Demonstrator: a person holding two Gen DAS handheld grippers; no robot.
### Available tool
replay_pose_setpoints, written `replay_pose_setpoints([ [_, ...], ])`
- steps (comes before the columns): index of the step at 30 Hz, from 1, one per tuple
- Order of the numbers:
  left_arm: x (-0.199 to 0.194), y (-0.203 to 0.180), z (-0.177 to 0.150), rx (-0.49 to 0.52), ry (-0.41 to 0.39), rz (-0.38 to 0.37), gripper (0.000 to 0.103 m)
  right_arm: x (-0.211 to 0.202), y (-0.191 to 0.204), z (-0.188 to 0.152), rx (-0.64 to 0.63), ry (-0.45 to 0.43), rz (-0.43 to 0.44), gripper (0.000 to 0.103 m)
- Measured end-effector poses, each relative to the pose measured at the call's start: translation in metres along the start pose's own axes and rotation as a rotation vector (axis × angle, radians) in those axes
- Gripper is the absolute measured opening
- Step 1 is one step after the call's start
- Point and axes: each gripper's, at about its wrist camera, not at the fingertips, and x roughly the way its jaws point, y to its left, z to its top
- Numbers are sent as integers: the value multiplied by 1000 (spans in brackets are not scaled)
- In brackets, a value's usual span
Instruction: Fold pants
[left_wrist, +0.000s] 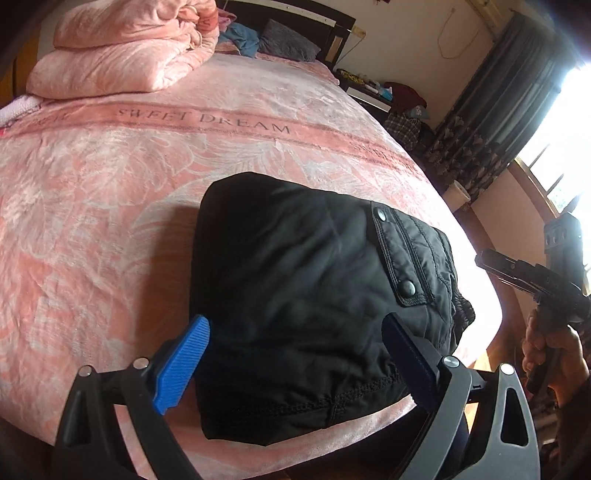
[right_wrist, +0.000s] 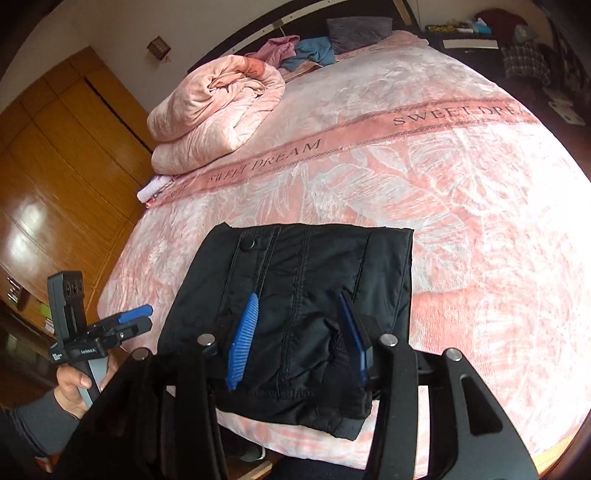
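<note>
The black pants lie folded into a compact rectangle near the front edge of the pink bed, with a snap-button pocket flap facing up. My left gripper is open wide, its blue pads on either side of the bundle's near end without pressing it. My right gripper hovers over the pants' waistband end with its pads apart and nothing pinched. Each gripper also shows in the other's view, held by a hand: the right gripper off the bed's right side, the left gripper off its left.
A folded pink quilt sits far back on the bed, with a grey pillow and loose clothes by the headboard. A wooden wardrobe stands left; a curtained window and cluttered shelf stand right.
</note>
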Motion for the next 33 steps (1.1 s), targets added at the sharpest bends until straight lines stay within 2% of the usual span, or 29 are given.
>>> replay_pose_setpoints([
  [4, 2, 24, 6, -54, 34, -28, 95, 37, -31, 28, 139, 26, 57, 45],
  [6, 4, 33, 7, -68, 45, -34, 95, 59, -49, 33, 199, 66, 55, 43],
  [8, 8, 42, 8, -91, 61, -44, 95, 77, -64, 31, 237, 112, 42, 34],
  [10, 13, 54, 10, -132, 81, -64, 95, 80, -69, 31, 247, 114, 48, 34],
  [12, 14, 69, 15, -180, 95, -93, 95, 69, -71, 32, 281, 107, 112, 44],
  [14, 15, 86, 21, -219, 105, -123, 95, 49, -70, 33, 282, 85, 141, 82],
  [17, 19, 111, 29, -266, 131, -171, 95, 20, -83, 30, 315, 83, 171, 94],
  [20, 29, 131, 34, -320, 178, -262, 95, 22, -108, 14, 432, 213, 248, 97],
  [23, 44, 140, 36, -353, 235, -374, 95, 33, -118, -6, 465, 321, 267, 97],
  [28, 73, 143, 35, -397, 320, -477, 95, 52, -112, -22, 476, 384, 339, 99],
  [33, 99, 148, 34, -453, 353, -510, 96, 73, -106, -28, 490, 434, 360, 99],
])
